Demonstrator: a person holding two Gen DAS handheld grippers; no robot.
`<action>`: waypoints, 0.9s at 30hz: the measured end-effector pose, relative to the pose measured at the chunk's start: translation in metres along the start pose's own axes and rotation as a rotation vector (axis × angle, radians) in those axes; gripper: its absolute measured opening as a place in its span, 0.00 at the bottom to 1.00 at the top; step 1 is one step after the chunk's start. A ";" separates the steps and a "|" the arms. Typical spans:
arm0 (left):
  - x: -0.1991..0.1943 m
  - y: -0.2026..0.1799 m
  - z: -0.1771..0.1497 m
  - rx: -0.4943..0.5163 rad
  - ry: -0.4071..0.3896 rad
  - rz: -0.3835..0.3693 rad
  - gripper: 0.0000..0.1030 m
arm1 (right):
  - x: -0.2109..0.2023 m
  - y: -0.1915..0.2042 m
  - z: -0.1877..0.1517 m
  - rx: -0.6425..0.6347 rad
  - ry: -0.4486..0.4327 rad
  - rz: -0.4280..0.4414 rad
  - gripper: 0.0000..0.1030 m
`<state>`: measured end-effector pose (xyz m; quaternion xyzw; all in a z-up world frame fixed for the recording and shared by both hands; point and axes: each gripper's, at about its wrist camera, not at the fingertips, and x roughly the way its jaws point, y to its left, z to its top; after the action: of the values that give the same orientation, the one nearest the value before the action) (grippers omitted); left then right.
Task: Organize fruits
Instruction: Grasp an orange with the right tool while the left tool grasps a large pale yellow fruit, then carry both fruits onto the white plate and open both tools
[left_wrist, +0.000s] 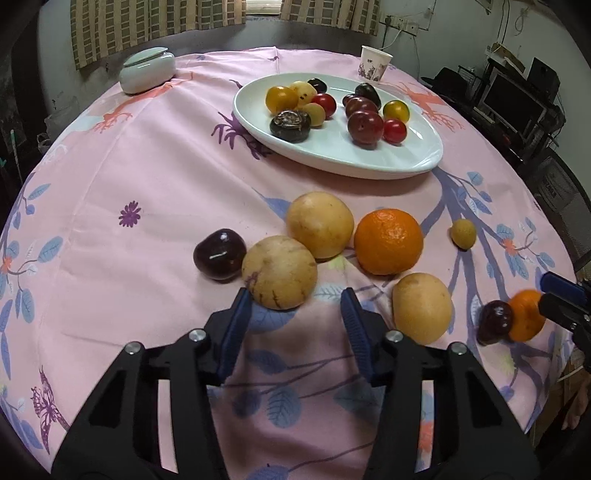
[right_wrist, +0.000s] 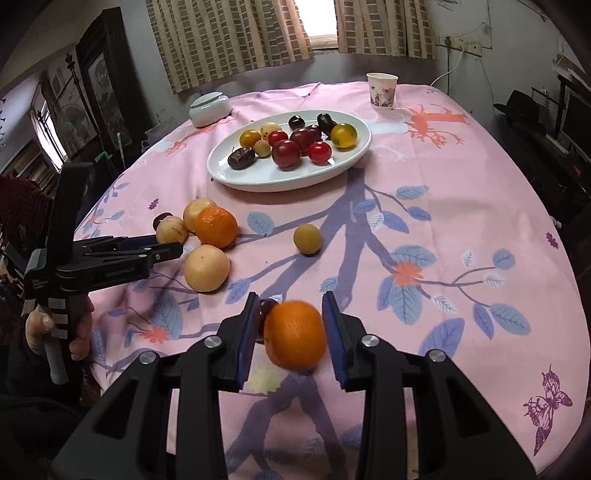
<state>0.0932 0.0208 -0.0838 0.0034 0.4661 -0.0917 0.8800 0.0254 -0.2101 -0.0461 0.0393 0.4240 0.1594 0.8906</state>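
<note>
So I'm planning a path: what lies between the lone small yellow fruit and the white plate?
Nothing but bare pink tablecloth lies between the small yellow fruit and the white plate; the right wrist view shows it best.

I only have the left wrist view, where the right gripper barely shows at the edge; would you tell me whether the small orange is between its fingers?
Observer: Yes, the small orange sits between the fingers of the right gripper, though blur hides whether both pads press it.
Operator: Is the dark fruit beside it clear of those fingers?
Observer: No, the dark fruit sits between the small orange and the finger on the picture's left.
</note>
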 end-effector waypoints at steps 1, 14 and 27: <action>0.003 0.000 0.002 -0.002 0.001 0.012 0.50 | -0.002 -0.003 -0.001 0.007 -0.005 0.004 0.34; 0.009 -0.003 0.005 0.000 -0.018 0.007 0.40 | 0.003 -0.017 -0.008 0.023 0.008 0.020 0.34; -0.027 -0.007 -0.023 0.036 -0.064 -0.087 0.40 | -0.011 -0.027 -0.012 0.013 0.011 -0.222 0.56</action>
<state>0.0583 0.0199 -0.0740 -0.0041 0.4357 -0.1385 0.8894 0.0164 -0.2396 -0.0510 -0.0030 0.4318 0.0574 0.9001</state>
